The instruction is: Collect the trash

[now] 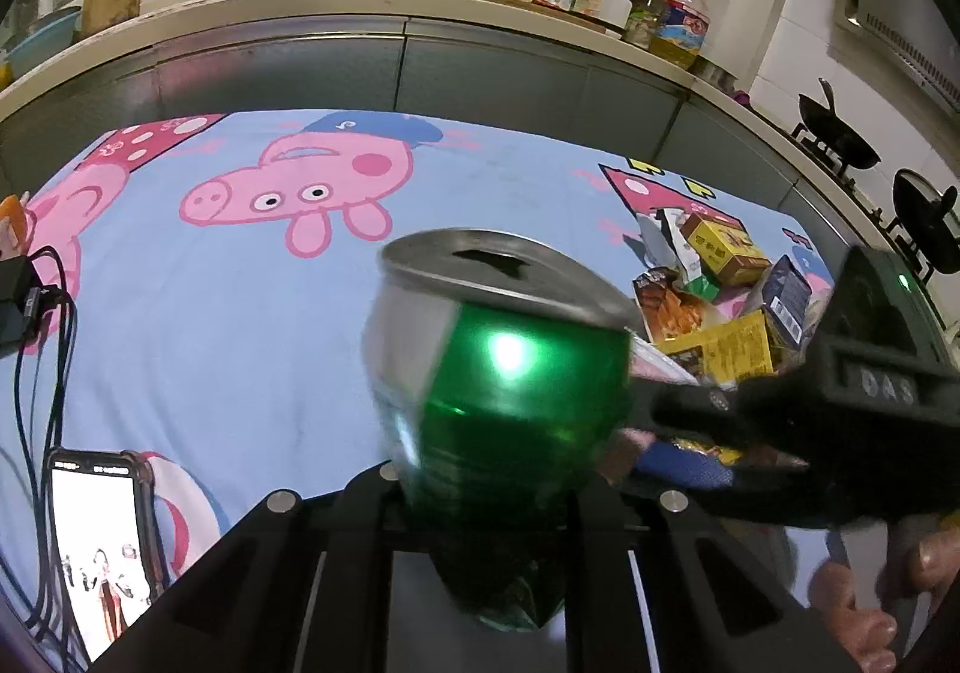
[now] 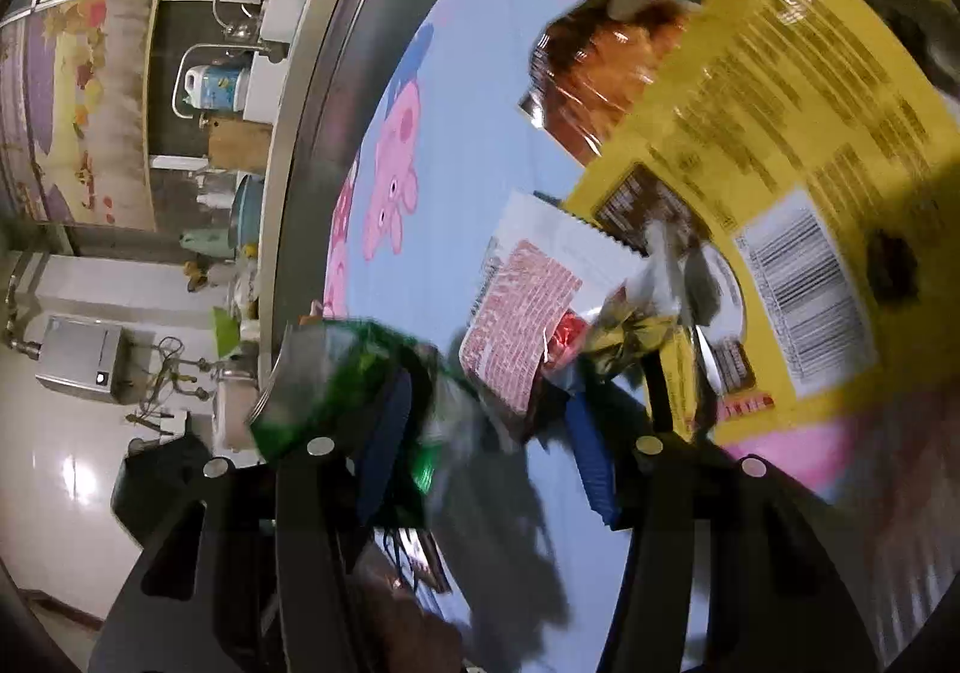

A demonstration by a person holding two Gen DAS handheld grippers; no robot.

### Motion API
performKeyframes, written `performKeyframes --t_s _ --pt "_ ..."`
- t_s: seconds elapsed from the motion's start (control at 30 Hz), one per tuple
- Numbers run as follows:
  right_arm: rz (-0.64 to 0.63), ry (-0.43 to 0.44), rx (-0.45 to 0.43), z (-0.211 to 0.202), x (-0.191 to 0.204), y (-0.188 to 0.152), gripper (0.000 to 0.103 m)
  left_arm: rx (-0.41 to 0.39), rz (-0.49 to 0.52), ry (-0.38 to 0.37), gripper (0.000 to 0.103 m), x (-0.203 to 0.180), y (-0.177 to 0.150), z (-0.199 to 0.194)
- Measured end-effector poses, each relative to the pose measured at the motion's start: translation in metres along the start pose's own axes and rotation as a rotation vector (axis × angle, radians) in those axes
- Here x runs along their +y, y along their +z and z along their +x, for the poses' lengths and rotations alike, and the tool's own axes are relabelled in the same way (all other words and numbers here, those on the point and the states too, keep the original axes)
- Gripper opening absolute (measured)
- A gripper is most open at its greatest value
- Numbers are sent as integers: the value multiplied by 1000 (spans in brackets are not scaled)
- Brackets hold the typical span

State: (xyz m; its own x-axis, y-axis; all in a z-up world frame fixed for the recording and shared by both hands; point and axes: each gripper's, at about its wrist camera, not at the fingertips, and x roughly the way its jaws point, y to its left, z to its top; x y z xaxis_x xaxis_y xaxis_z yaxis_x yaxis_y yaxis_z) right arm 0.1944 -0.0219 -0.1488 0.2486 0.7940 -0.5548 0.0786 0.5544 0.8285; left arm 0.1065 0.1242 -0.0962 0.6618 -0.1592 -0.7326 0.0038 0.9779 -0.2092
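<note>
— Where is the can?

— The green can (image 1: 504, 391) sits in my left tongs (image 1: 486, 499), squeezed between the two fingers, its silver top with the open mouth tilted up and away from me. It hangs above the blue cartoon-pig cloth (image 1: 240, 325).

— And your right tongs?

— My right tongs (image 2: 480, 433) stand partly apart, with blue pads (image 2: 591, 463) showing. They are rolled over sideways and point at the trash heap. A crumpled wrapper (image 2: 624, 331) lies just past the tips; the picture is blurred, so I cannot tell whether the pads touch it. From the left camera I see the right tongs (image 1: 678, 415) coming in from the right, just beside the can.

— What is in the heap?

— A big yellow packet (image 2: 798, 144) with a barcode, a red-printed white packet (image 2: 528, 313), an orange-brown bag (image 2: 600, 72), and a small yellow box (image 1: 723, 247), all piled together on the right part of the cloth.

— Anything else nearby?

— A phone (image 1: 102, 541) with a lit screen lies at the cloth's left edge, cables (image 1: 54, 361) beside it. Beyond the cloth run grey cabinets (image 1: 420, 66) under a crowded counter.
</note>
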Motion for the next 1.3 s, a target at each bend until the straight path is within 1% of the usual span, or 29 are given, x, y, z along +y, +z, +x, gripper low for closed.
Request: performKeyframes --t_s 0.07,0.1,0.13,0.17,0.23,0.27,0.4,0.5,0.57,0.67,0.77,0.87,0.9,1.03,1.1,1.17,1.3 --pt "-23 -19 -15 6 9 0 51 5 0 -9 13 -1 0 1" --pt "-40 -31 -19 7 11 2 46 4 4 -6 13 -2 -1 1" --pt "-60 -48 -22 10 13 2 36 3 7 -5 13 -3 -1 1" --pt "-67 -60 -20 12 12 4 29 4 8 -6 13 -3 -1 1" --pt "-65 -61 4 22 9 6 5 12 4 -15 13 -2 -1 0" --pt "-66 -55 15 20 5 4 0 19 -2 -22 13 -1 -2 -1" --pt "-165 -57 17 14 17 -9 1 31 -21 -14 12 5 -6 -7" --pt "-285 -71 22 0 30 -26 1 32 -45 -5 12 14 -8 -14" --pt "-377 -76 53 -11 33 -41 1 22 -54 4 12 18 -9 -22" --pt "-510 -100 84 -31 31 -66 1 12 -52 2 12 18 -11 -32" --pt "-570 -133 73 -59 21 -84 1 15 -37 -24 12 10 -14 -40" --pt "-557 -163 20 -95 1 -93 1 34 1 -67 12 -12 -22 -45" --pt "-542 -174 -12 -107 -6 -95 1 43 17 -83 12 -19 -24 -45" --pt "-439 -222 -95 -157 -48 -99 1 95 99 -165 12 -62 -38 -44" --pt "-393 -240 -125 -174 -66 -97 1 135 146 -222 12 -89 -46 -40" --pt "-334 -245 -162 -195 -89 -95 1 174 187 -265 12 -113 -54 -34" --pt "-266 -250 -228 -226 -118 -99 1 256 264 -332 12 -158 -72 -20"
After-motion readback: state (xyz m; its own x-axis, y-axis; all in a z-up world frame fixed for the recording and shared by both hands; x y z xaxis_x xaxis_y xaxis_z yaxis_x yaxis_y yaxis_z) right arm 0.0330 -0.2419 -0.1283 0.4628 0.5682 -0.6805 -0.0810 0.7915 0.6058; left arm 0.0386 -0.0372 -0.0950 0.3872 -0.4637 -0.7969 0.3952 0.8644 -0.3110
